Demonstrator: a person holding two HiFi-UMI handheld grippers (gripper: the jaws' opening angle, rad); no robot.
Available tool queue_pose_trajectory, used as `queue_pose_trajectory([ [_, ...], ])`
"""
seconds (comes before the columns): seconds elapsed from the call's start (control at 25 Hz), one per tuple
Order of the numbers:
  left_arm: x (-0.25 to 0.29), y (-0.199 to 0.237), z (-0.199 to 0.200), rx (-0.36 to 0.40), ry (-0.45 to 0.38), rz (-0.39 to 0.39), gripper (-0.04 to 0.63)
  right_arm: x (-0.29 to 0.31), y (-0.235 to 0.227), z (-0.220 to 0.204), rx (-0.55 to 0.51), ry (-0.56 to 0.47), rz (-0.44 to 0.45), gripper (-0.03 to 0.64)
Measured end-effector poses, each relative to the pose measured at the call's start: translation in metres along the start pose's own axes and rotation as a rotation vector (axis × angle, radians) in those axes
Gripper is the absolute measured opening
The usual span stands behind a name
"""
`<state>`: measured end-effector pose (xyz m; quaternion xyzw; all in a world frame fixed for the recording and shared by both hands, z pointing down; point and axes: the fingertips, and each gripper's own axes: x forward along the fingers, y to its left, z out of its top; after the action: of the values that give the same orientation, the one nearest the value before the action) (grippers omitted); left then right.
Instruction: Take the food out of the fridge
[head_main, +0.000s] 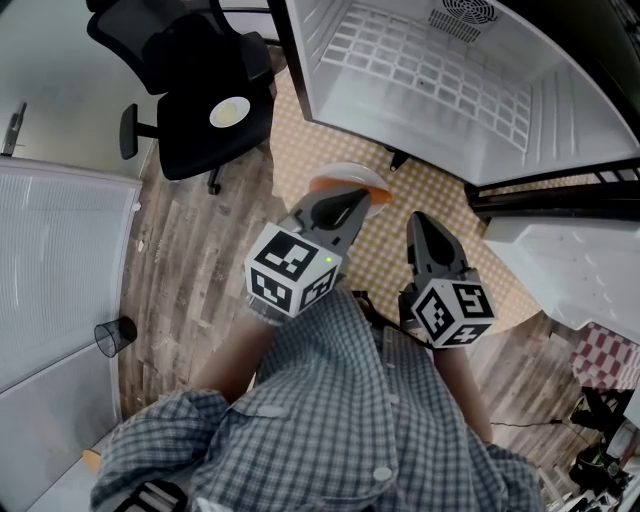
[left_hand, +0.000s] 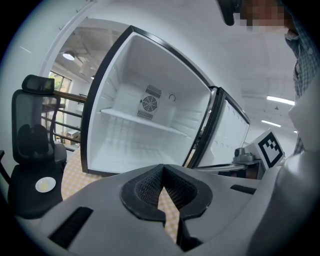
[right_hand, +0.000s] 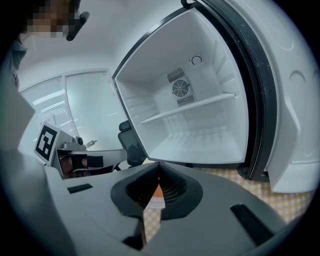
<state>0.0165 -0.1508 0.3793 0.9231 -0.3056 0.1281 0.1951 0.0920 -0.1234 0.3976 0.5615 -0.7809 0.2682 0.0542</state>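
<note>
The fridge stands open and bare, a plate lies on the chair, an orange-rimmed bowl sits on the mat, and the left tool and right tool are pressed together, empty; removal appears complete.

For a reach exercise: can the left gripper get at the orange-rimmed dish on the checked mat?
Probably yes: the dish lies ahead of the left gripper, nothing between; shut jaws must open.
</note>
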Motion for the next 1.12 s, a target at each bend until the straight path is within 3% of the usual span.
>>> queue_pose_trajectory([
  [0.24,0.003,-0.005,-0.002,0.024,0.018,-0.017,0.005,0.001,0.001,-0.002,0.008,0.005,0.009,0.009],
  [1.12,0.007,-0.002,-0.003,-0.015,0.018,-0.023,0.006,0.005,0.003,-0.011,0.03,0.033,0.047,0.009],
])
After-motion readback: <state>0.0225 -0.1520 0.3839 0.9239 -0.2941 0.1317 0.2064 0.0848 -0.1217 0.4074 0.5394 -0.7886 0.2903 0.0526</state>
